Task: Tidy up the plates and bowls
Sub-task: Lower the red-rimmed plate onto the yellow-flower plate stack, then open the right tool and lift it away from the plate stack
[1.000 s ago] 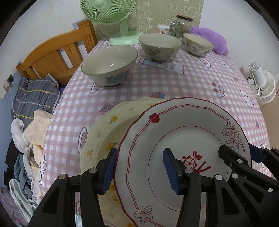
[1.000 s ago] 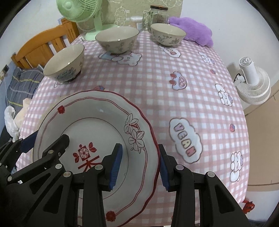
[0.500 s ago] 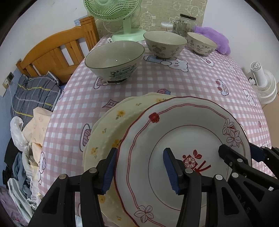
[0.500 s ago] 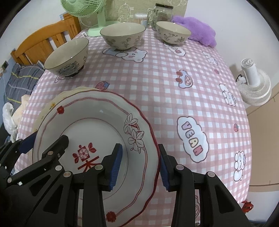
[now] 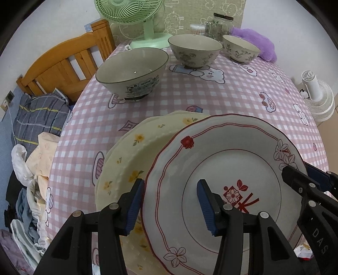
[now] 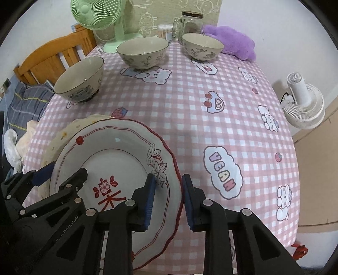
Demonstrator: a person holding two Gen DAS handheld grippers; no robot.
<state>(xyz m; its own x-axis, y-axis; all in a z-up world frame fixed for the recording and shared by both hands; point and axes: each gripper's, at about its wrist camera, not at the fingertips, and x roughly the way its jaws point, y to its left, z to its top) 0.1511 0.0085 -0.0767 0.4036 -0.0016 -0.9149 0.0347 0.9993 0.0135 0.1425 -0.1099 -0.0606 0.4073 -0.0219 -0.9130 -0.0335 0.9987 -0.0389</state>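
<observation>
Both grippers sit on the same plate. With my left gripper (image 5: pixel 170 206) I straddle the left rim of the white plate (image 5: pixel 230 173), the one with the red trim and flowers – one blue pad (image 5: pixel 135 203) outside the rim, the other over the plate's well. Whether those pads actually press on the china I cannot tell; the gap between them looks fairly wide. With my right gripper (image 6: pixel 169 201) I straddle the opposite rim, and its jaws are closing, the rim between them. The inner pad (image 6: pixel 150 198) lies against the flower print and the outer pad sits just beside the edge; I see a thin slit of tablecloth between that pad and the rim.

The white plate hangs over a yellow plate (image 5: pixel 137 152) with small flowers, which lies on the pink checked tablecloth (image 6: pixel 211 84) near the front left of the table. The white one covers its right part, so only its left and far edges show.

Farther back stand three bowls, all upright and apart from each other – a large grey-rimmed bowl (image 5: pixel 132 73) on the left, a second bowl (image 5: pixel 195 50) in the middle, a smaller third bowl (image 5: pixel 240 48) to the right. Behind them are a green fan (image 5: pixel 135 19), a glass jar (image 5: pixel 217 24) and a purple plush toy (image 5: pixel 257 44)
</observation>
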